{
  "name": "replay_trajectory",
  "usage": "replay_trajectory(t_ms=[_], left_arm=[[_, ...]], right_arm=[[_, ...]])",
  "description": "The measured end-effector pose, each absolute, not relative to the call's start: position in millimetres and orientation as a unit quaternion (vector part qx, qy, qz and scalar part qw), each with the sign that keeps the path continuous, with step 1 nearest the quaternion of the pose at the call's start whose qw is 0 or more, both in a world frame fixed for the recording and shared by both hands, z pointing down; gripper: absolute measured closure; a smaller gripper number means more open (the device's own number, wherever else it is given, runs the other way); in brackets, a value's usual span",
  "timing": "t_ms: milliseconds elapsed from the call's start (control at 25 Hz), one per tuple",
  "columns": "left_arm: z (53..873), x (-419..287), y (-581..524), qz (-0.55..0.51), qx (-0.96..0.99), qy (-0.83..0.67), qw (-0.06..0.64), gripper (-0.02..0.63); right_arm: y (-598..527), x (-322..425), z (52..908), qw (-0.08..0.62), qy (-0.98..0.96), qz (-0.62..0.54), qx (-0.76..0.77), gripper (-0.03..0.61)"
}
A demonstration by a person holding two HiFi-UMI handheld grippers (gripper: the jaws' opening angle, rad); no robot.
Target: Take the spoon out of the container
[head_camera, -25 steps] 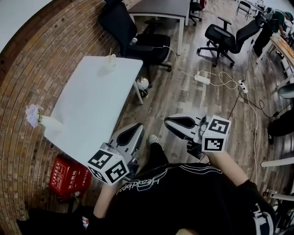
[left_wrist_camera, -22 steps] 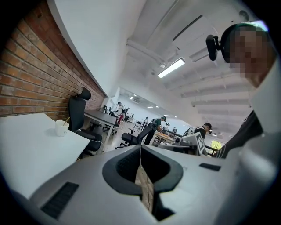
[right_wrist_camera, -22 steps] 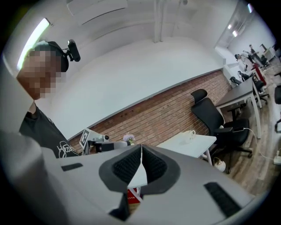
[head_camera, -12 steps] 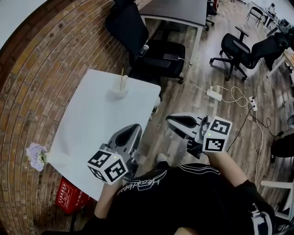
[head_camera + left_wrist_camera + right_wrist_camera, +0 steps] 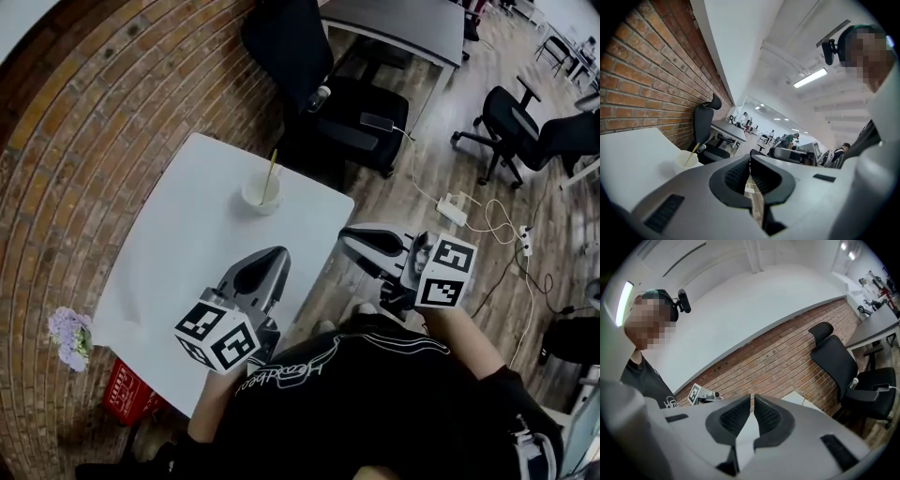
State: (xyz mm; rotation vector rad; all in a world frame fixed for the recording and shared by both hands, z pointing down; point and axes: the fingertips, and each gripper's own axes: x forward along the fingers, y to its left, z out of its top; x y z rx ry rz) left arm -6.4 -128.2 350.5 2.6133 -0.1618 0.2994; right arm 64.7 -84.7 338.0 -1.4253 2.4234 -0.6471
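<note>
The spoon leans in the white container at the white table's far end. Left gripper and right gripper hover well short of it, both with jaws together on nothing. White script on the black shirt won't read

The spoon is yellow, container and table white, brick wall red-brown, chair black.
</note>
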Motion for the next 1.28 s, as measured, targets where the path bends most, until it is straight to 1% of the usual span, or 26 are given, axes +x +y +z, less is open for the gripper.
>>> replay_trajectory(t_ms=[360, 640, 880, 1000, 1280], left_arm=[[350, 7, -184, 0.092, 0.946, -0.170, 0.259, 0.607], [346, 26, -221, 0.053, 0.918, -0.282, 0.274, 0.607], [345, 40, -235, 0.035, 0.900, -0.339, 0.271, 0.607], [345, 39, -238, 0.027, 0.892, -0.364, 0.267, 0.607], [351, 35, -237, 0.014, 0.873, -0.409, 0.264, 0.607]], right_arm=[[-162, 91, 338, 0.116, 0.879, -0.243, -0.393, 0.580], [-219, 118, 335, 0.086, 0.917, -0.255, -0.294, 0.580], [-253, 139, 331, 0.074, 0.931, -0.253, -0.251, 0.580], [-265, 145, 327, 0.081, 0.934, -0.256, -0.235, 0.579], [-287, 157, 340, 0.073, 0.935, -0.261, -0.227, 0.578]])
